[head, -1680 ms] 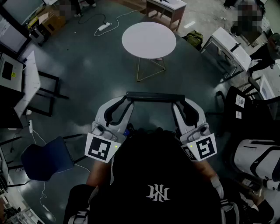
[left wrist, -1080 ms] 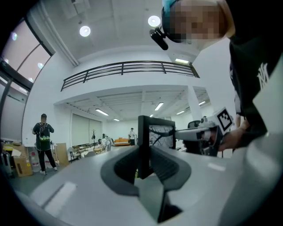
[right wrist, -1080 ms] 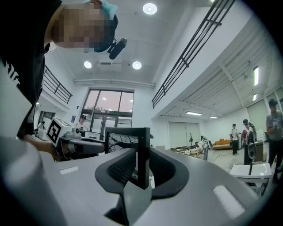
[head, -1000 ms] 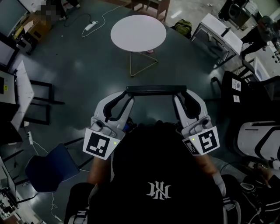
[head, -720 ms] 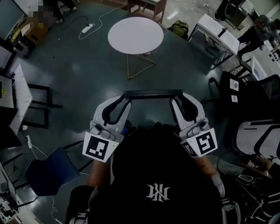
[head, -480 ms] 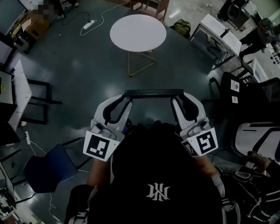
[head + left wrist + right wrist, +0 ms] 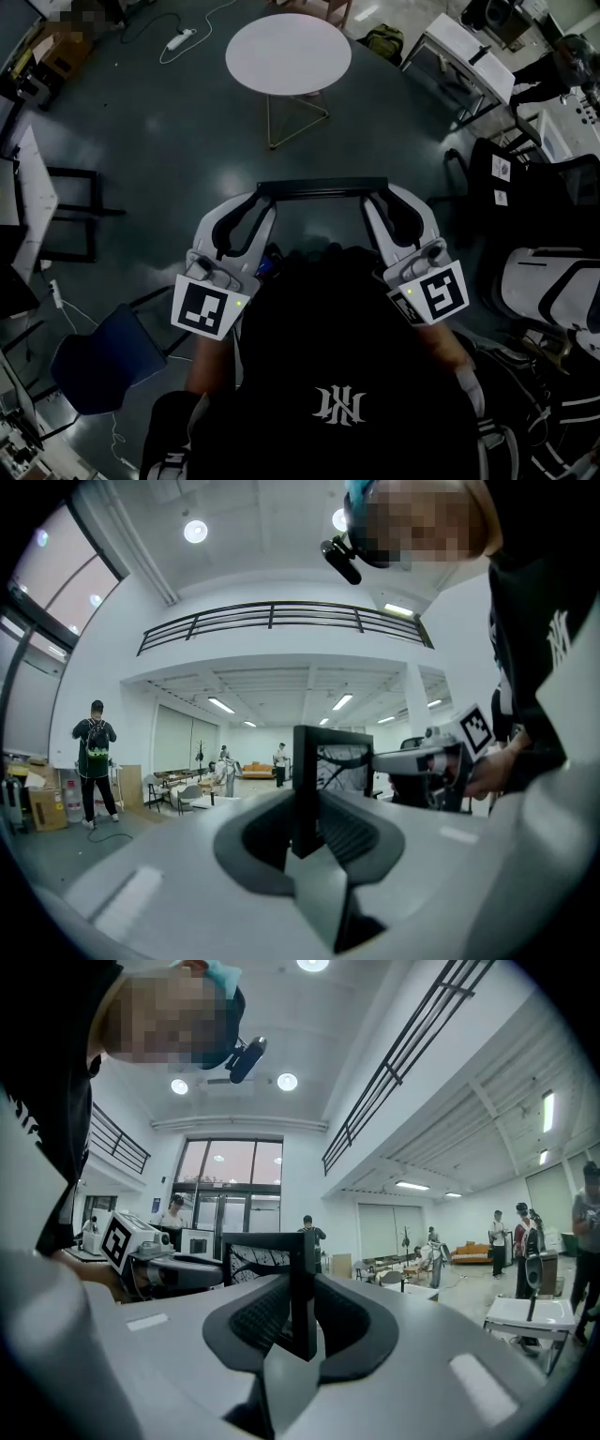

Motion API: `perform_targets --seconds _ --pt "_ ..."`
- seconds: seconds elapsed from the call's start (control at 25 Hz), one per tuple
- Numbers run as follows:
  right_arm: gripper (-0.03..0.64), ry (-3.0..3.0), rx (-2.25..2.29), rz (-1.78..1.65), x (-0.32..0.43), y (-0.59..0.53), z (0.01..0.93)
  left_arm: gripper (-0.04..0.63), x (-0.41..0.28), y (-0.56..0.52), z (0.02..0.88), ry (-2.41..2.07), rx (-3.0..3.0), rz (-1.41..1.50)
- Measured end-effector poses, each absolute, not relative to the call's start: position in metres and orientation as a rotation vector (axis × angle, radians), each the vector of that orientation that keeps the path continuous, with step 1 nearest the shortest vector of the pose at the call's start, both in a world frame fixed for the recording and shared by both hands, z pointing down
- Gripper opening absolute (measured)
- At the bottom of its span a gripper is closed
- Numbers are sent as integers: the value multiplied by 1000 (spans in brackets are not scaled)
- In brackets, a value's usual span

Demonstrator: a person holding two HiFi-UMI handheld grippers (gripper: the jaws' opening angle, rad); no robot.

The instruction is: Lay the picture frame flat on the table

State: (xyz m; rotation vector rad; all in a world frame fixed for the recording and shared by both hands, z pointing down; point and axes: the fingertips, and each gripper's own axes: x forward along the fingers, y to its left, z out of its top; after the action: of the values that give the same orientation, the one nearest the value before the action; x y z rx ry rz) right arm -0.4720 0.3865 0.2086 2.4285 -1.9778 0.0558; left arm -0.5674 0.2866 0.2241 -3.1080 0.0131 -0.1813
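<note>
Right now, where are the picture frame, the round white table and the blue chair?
picture frame [image 7: 322,187], head view, middle of its dark upper edge.
round white table [image 7: 288,52], head view, centre of its top.
blue chair [image 7: 98,361], head view, its seat.

both arms reach forward from the chest with bent elbows, the left forearm [image 7: 206,364] and right forearm [image 7: 448,349] showing bare beside the torso. the left gripper [image 7: 261,194] and right gripper [image 7: 377,192] are held about level, side by side and apart, tips pointing away from the body. the left gripper's jaws clamp one end of the picture frame [image 7: 323,187]. the right gripper's jaws have just been closing and pinch the frame's other end between them. the right hand [image 7: 489,772] wraps that gripper's handle.
</note>
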Motion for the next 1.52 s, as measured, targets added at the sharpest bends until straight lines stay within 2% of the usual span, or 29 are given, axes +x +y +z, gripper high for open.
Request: perform_targets --seconds 0.44,0.92,1.28,1.52 --pt "66 -1906 2453 152 -430 400 229 71 -521 295 247 -90 -3141 -238" --pt "66 -2054 2390 198 -294 370 252 71 -393 274 271 51 -3119 -372" --pt "66 -2270 2311 244 -196 357 247 71 -298 265 235 225 -3007 -429" --pt "64 -2334 2258 217 -154 350 233 71 -264 267 221 322 -3016 -435"
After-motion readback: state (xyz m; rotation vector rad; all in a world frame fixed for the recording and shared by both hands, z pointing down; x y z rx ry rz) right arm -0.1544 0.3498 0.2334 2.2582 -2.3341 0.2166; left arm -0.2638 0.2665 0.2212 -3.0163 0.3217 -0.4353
